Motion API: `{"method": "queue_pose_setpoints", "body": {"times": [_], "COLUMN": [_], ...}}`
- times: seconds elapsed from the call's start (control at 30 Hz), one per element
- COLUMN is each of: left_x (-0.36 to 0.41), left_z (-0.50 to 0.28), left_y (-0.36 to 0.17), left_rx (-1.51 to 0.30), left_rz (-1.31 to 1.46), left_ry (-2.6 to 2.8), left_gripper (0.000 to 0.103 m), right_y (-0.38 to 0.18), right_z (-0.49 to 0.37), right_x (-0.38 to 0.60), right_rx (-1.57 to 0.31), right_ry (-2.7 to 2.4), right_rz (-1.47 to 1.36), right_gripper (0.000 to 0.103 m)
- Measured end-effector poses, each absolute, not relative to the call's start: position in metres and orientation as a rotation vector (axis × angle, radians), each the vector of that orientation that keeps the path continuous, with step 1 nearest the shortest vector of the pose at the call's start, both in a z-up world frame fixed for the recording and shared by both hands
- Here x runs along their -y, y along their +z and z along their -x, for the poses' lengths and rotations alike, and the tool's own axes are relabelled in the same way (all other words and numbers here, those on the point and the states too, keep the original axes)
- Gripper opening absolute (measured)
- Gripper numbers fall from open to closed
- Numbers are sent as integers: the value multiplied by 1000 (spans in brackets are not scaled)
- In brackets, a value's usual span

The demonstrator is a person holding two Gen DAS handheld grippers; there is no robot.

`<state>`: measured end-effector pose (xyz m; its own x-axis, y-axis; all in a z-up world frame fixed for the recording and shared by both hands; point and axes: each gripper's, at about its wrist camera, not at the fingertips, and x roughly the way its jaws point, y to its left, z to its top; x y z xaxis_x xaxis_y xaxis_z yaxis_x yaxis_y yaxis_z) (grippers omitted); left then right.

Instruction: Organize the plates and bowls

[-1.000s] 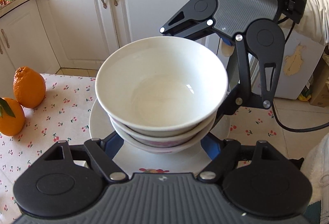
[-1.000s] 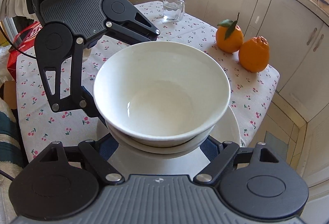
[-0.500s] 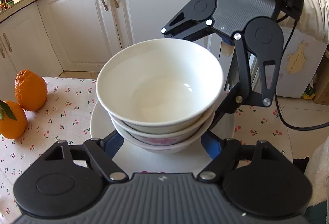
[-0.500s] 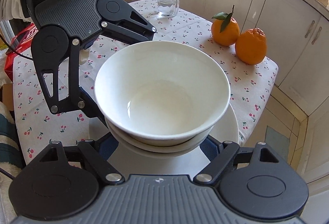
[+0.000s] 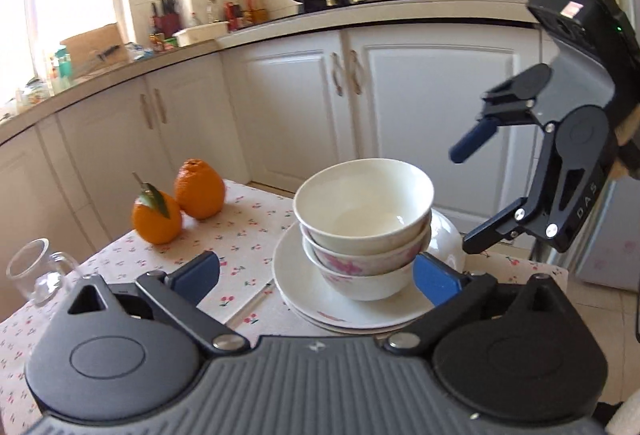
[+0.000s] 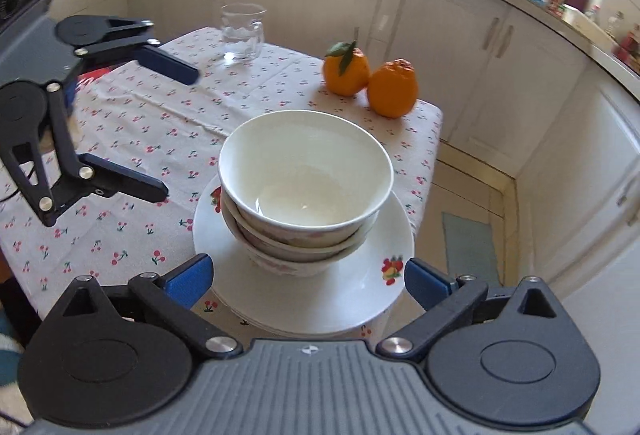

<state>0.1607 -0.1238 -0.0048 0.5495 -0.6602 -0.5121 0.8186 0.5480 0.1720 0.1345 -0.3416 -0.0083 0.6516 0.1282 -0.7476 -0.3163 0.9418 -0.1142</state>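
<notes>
**Desk:** Left wrist view first. What changed?

**Photographer:** Half a second ago both grippers hugged the stack close and it filled the lens. Now the left gripper point(image 5: 316, 271) has drawn back, its blue pads spread wide on either side of the dishes and holding nothing. The bowls point(image 5: 362, 231), three nested with the plain white one on top, sit on the plates point(image 5: 360, 309), and the plates rest on the cherry-print tablecloth point(image 5: 240, 235) near its far corner. The right gripper point(image 5: 466, 191) hangs to the right, also spread and empty, apart from the stack.

**Desk:** Meaning?

**Photographer:** My read: the stack has been set down and let go, so the organizing looks essentially finished.

**Desk:** Right wrist view?

**Photographer:** Same story. The right gripper point(image 6: 306, 277) is wide open, its pads flanking the near rim of the plates point(image 6: 360, 291) without gripping. The bowls point(image 6: 304, 191) stand centred on them. The left gripper point(image 6: 176, 131) floats off to the left above the cloth, open too. Two oranges point(image 6: 370, 83) and a glass mug point(image 6: 242, 33) stand well beyond.

**Desk:** Orientation?

**Photographer:** Bowls mouth-up, upright, slightly staggered in the nest. Being round, they have no long axis across the table; the stack's own axis runs vertical. The plates lie flat, and their near edge appears to overhang the table corner.
</notes>
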Motion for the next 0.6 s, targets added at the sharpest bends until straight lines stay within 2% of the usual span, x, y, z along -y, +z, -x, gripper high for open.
{"method": "queue_pose_setpoints", "body": {"times": [0.17, 0.27, 0.6], "left_x": [110, 104, 87], "left_z": [-131, -110, -67], "left_y": [-2, -4, 23], "left_rx": [-503, -489, -490], "left_rz": [-279, -289, -220], "left_ry": [-827, -683, -437], "left_gripper": [103, 102, 103], "right_y": [4, 7, 14], "right_z": [-99, -75, -23], "right_x": [326, 316, 276], "right_rx": [-774, -736, -655], "right_ry": [-25, -121, -242], "right_rz": [81, -3, -46], "right_gripper": [103, 103, 103]}}
